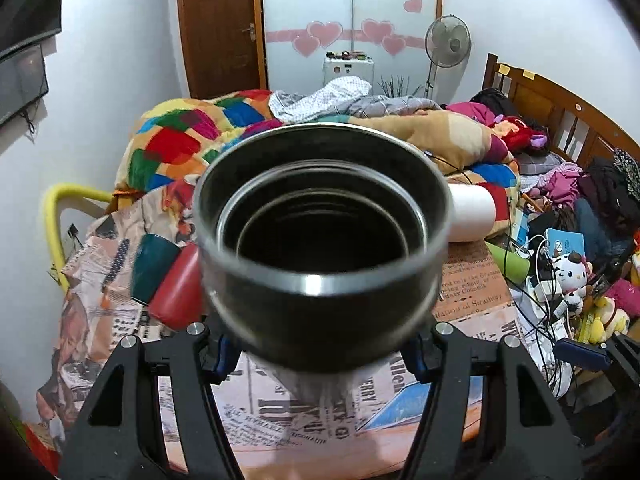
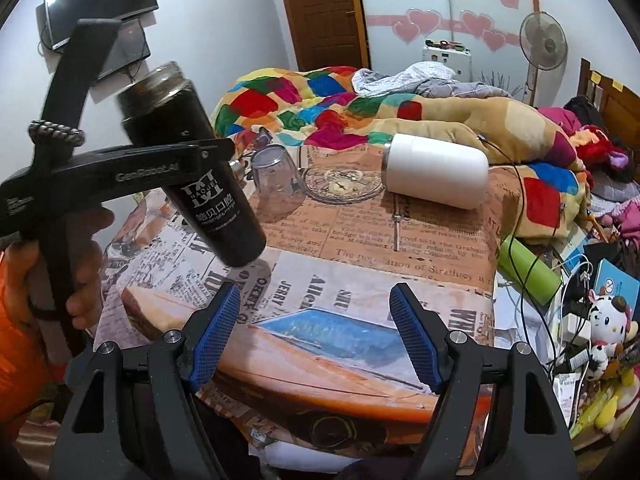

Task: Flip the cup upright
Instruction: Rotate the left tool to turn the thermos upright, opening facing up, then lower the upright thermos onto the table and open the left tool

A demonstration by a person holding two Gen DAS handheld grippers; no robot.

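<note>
White tumbler (image 2: 436, 170) lying on the newsprint tablecloth (image 2: 400, 256); clear glass (image 2: 276, 182) inverted; green bottle (image 2: 528, 276) at the edge.

A home bedroom: a wooden bed (image 1: 560, 108) heaped with a patchwork quilt (image 2: 320, 96) and clothes (image 1: 568, 184), a wardrobe with pink hearts (image 1: 352, 36), a standing fan (image 2: 542, 46), a wooden door (image 1: 220, 24), plush toys (image 2: 608, 328).

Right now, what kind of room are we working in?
Most likely a bedroom at home: a bed heaped with a colourful patchwork quilt, a wooden headboard, and a wardrobe with pink heart decals by a standing fan.
</note>
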